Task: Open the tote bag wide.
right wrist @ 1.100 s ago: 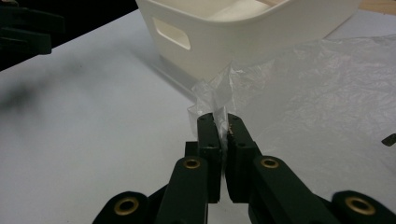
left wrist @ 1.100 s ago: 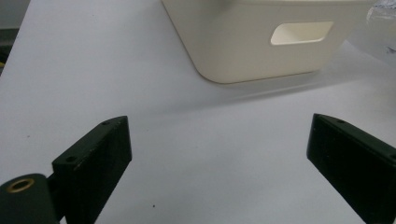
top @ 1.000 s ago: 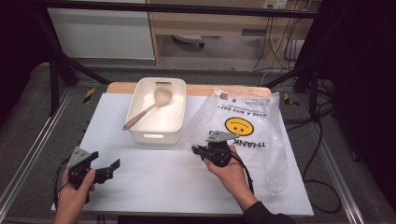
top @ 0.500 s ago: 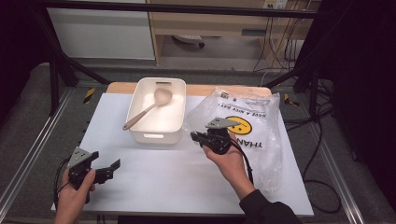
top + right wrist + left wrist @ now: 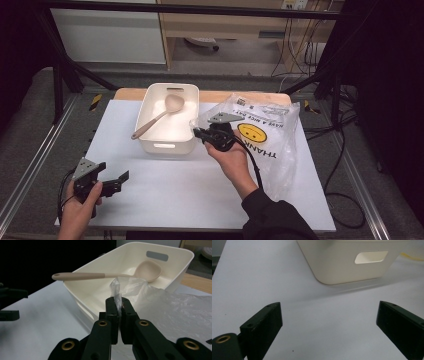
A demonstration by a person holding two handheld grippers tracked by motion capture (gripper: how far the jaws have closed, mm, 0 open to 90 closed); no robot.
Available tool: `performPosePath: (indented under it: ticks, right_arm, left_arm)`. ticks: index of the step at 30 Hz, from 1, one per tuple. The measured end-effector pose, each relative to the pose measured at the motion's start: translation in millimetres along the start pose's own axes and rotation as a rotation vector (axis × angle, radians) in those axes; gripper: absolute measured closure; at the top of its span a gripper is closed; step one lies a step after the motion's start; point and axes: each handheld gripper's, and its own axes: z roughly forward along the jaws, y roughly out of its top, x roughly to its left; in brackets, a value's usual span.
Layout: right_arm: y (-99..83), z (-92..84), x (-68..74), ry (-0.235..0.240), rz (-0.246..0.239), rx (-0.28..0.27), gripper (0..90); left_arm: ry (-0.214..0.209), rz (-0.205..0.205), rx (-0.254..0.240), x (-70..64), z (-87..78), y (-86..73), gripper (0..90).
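- Clear plastic, crinkled and printed with a yellow smiley face, makes up the bag (image 5: 265,135) lying on the right half of the white table (image 5: 165,195).
- Its near-left edge is pinched between the 2 jaws of the right gripper (image 5: 196,133); in the right gripper view the jaws are pressed together on a thin fold of the film (image 5: 117,293), which sticks up above their tips.
- That gripper sits in the person's right hand (image 5: 231,157), just beside the right wall of the tub and above the bag's left edge.
- Cream in colour, the plastic tub (image 5: 187,107) stands at the middle of the table toward the far side, with a cut-out handle slot in each short wall.
- 1 beige ladle (image 5: 159,116) lies inside it at a slant, bowl toward the far end, handle resting over the left rim.
- From the right gripper view, the pinched film rises in front of the tub's near corner, with the ladle's bowl (image 5: 148,270) behind it.
- At the near-left corner of the table, the left gripper (image 5: 120,179) rests in the person's left hand (image 5: 80,212), well apart from the tub and the bag.
- Its 2 jaws stand wide apart with nothing between them; the left gripper view looks across bare table to the tub's near wall (image 5: 352,262).
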Motion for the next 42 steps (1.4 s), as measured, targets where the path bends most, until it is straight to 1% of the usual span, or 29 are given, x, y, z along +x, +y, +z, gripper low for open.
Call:
performPosePath:
  ticks: [2, 3, 6, 8, 11, 12, 13, 14, 17, 19, 20, 21, 23, 24, 26, 27, 28, 30, 31, 32, 33, 34, 36, 37, 39, 42]
  right_arm:
    - [3.0, 0.7, 0.3, -0.004, 0.001, -0.008, 87.6]
    - [10.8, 0.3, 0.2, -0.013, 0.007, -0.032, 87.6]
    - [20.2, 0.9, -0.9, -0.018, 0.019, -0.052, 87.6]
    - [23.3, 6.9, 0.3, -0.01, 0.024, -0.036, 87.5]
    - [22.4, 21.4, 3.1, 0.008, 0.038, -0.003, 87.5]
    - [22.0, 25.5, 4.3, 0.012, 0.037, 0.002, 87.5]
    - [22.0, 25.5, 4.3, 0.012, 0.037, 0.002, 87.5]
    - [20.7, 33.0, 7.6, 0.016, 0.038, 0.015, 87.4]
    - [19.4, 37.5, 9.6, 0.015, 0.025, 0.03, 86.8]
    - [17.9, 39.0, 12.1, 0.016, 0.006, 0.045, 75.3]
    - [17.9, 39.0, 12.1, 0.016, 0.006, 0.045, 75.3]
    - [18.7, 34.7, 13.1, 0.018, -0.007, 0.048, 61.7]
    - [20.0, 29.9, 14.4, 0.011, -0.016, 0.061, 45.8]
    - [20.0, 29.9, 14.4, 0.011, -0.016, 0.061, 45.8]
    - [20.4, 22.4, 16.3, 0.002, -0.034, 0.096, 32.9]
    - [19.0, 14.2, 17.8, -0.011, -0.057, 0.107, 24.5]
    - [18.0, 10.9, 18.0, -0.016, -0.063, 0.107, 21.2]
    - [14.3, 0.9, 16.8, -0.021, -0.069, 0.101, 18.1]
    - [14.3, 0.9, 16.8, -0.021, -0.069, 0.101, 18.1]
    - [11.6, -4.5, 15.5, -0.017, -0.065, 0.098, 17.2]
    - [6.1, -15.2, 12.6, -0.032, -0.07, 0.091, 15.0]
    - [2.8, -21.1, 10.3, -0.036, -0.066, 0.083, 14.4]
    - [1.1, -23.7, 9.1, -0.037, -0.063, 0.079, 13.4]
    - [-2.6, -27.9, 6.1, -0.04, -0.072, 0.092, 11.5]
    - [-3.1, -28.6, 5.2, -0.042, -0.078, 0.102, 10.8]
    - [-6.1, -33.4, -0.3, -0.041, -0.066, 0.108, 10.3]
  left_arm:
    - [-0.002, -0.002, 0.001, -0.1, 0.2, 0.0, 6.4]
    - [-0.003, -0.001, 0.001, -0.3, 0.2, 0.0, 6.3]
    - [-0.006, 0.0, 0.002, -0.4, 0.5, 0.1, 6.3]
    - [-0.006, 0.001, 0.005, -0.6, 1.0, 0.3, 6.3]
    - [-0.007, 0.003, 0.006, -0.7, 0.7, 0.2, 6.3]
    - [-0.006, -0.001, 0.001, -0.7, 0.6, 0.1, 6.3]
    - [-0.006, -0.001, 0.001, -0.7, 0.6, 0.1, 6.3]
    - [-0.006, -0.005, 0.002, 0.0, 0.7, -0.1, 6.3]
    - [-0.009, -0.006, 0.004, 0.2, 1.5, -0.4, 6.3]
    - [-0.01, -0.004, 0.003, -0.2, 1.4, -0.5, 6.4]
    - [-0.01, -0.004, 0.003, -0.2, 1.4, -0.5, 6.3]
    - [-0.007, -0.004, 0.002, 0.1, 1.2, -0.6, 6.3]
    - [-0.005, -0.006, 0.002, 0.3, 1.2, -0.8, 6.3]
    - [-0.004, -0.008, 0.002, 0.5, 1.3, -0.9, 6.3]
    - [-0.001, -0.007, -0.002, 1.3, 0.6, -0.7, 6.3]
    - [0.002, -0.01, -0.007, 1.6, 0.4, -0.8, 6.3]
    - [0.002, -0.015, -0.008, 1.9, 0.3, -0.9, 6.3]
    - [0.012, -0.018, -0.02, 3.2, 0.2, -0.8, 6.3]
    - [0.014, -0.02, -0.024, 3.9, 0.4, -0.8, 6.3]
    - [0.018, -0.021, -0.024, 4.5, 0.7, -0.9, 6.3]
    - [0.017, -0.024, -0.025, 4.5, 1.2, -0.9, 6.3]
    - [0.021, -0.021, -0.02, 4.8, 2.1, -1.1, 6.3]
    - [0.022, -0.02, -0.011, 4.6, 3.7, -1.8, 6.3]
    - [0.023, -0.02, -0.01, 4.2, 3.5, -1.9, 6.3]
    - [0.027, -0.021, -0.015, 3.3, 2.5, -2.0, 6.3]
    - [0.027, -0.022, -0.018, 3.1, 1.2, -1.7, 6.3]
